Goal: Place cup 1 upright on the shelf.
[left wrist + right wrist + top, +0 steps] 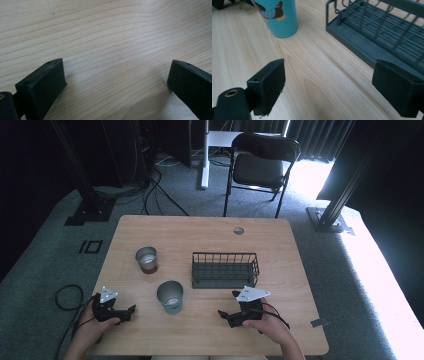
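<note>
My left gripper (126, 312) rests low over the near left of the wooden table (200, 232), held in a hand. It is open, and the left gripper view has bare wood between its jaws (115, 82). My right gripper (227, 305) sits at the near right, pointing left, also open with nothing between its jaws (329, 85). A teal cup (170, 296) with a bird picture (279, 17) stands between the two grippers, ahead and to the left in the right gripper view. A dark wire basket (225, 269) stands just beyond the right gripper, close to its right jaw (382, 32).
A metal cup with a brown outside (146, 259) stands left of the basket, behind the teal cup. A round hole (238, 230) marks the table's far edge. A black folding chair (262, 162) and floor cables (150, 190) lie beyond the table.
</note>
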